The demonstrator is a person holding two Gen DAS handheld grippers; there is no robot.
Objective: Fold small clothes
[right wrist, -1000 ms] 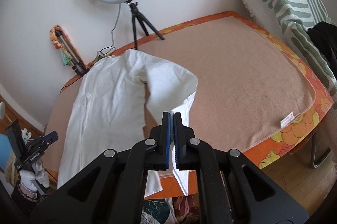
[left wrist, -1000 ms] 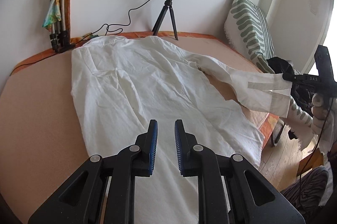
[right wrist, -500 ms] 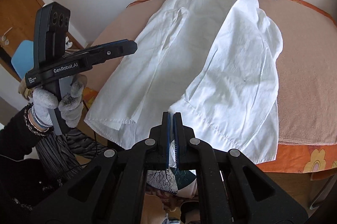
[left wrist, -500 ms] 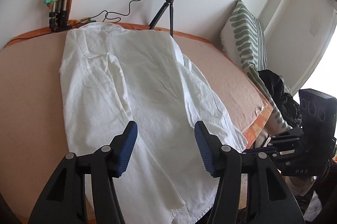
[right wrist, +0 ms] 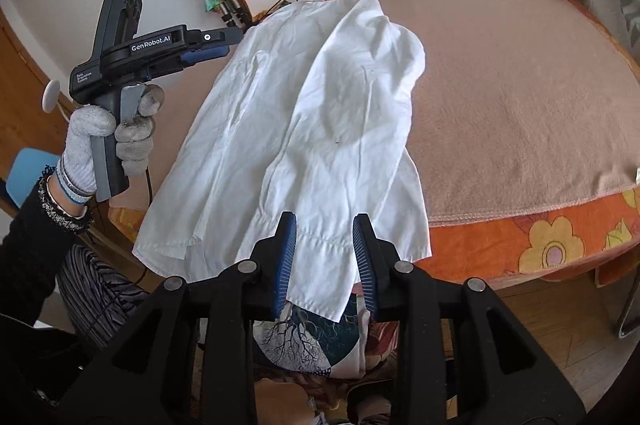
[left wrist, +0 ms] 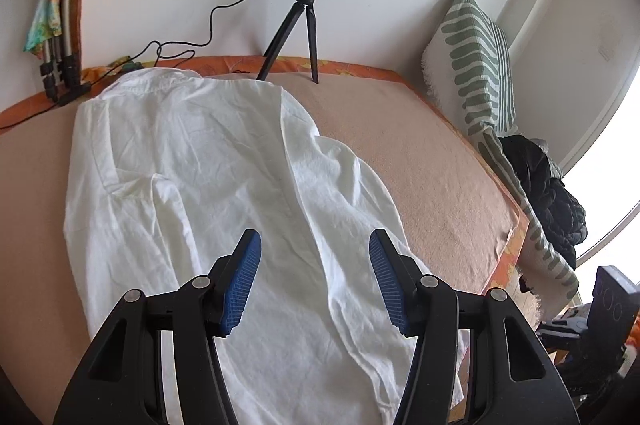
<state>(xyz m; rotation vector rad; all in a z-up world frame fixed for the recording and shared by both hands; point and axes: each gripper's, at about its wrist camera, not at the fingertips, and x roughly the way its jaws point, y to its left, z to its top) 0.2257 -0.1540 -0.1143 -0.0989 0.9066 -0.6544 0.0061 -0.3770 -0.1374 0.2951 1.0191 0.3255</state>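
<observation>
A white shirt (left wrist: 224, 185) lies spread on the tan bed cover (left wrist: 432, 153), collar toward the wall, with its right sleeve folded down along the body. My left gripper (left wrist: 314, 281) is open and empty above the shirt's lower half. My right gripper (right wrist: 325, 257) is open at the bed's front edge; the sleeve cuff (right wrist: 320, 289) hangs between its spread fingers, loose. The shirt also shows in the right wrist view (right wrist: 320, 97), and the left gripper (right wrist: 200, 45) is seen there held in a gloved hand at the left.
A ring light on a tripod (left wrist: 308, 17) stands at the wall behind the shirt. A folded tripod with colourful cloth (left wrist: 60, 25) leans at the back left. A green striped pillow (left wrist: 472, 53) and a dark garment (left wrist: 544, 193) lie at the right. The bed's orange flowered edge (right wrist: 552, 241) runs along the front.
My right gripper carried the sleeve across onto the shirt body, then opened and let go of the cuff. My left gripper opened wide and moved over the shirt.
</observation>
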